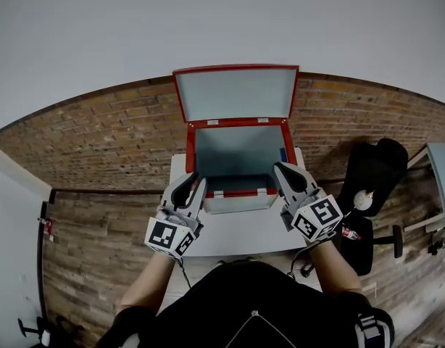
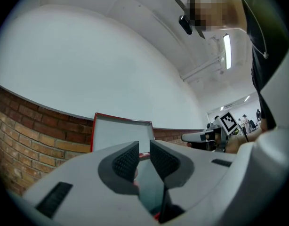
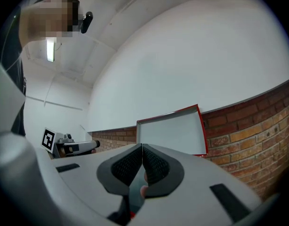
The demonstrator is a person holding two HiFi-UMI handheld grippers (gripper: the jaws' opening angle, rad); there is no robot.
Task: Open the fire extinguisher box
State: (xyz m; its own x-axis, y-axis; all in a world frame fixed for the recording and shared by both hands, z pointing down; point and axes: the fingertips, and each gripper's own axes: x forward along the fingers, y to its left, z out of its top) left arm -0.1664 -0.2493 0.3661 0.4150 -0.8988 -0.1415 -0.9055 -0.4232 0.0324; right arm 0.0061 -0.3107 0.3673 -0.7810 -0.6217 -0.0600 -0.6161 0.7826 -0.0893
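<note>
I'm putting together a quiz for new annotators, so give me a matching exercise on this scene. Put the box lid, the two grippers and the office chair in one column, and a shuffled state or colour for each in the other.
Column one
1. box lid
2. left gripper
3. right gripper
4. office chair

Column two
A. jaws shut together, nothing between them
B. black, beside the table
C. raised, standing open
D. jaws a little apart, nothing gripped

Pairs: 1-C, 2-D, 3-A, 4-B
</note>
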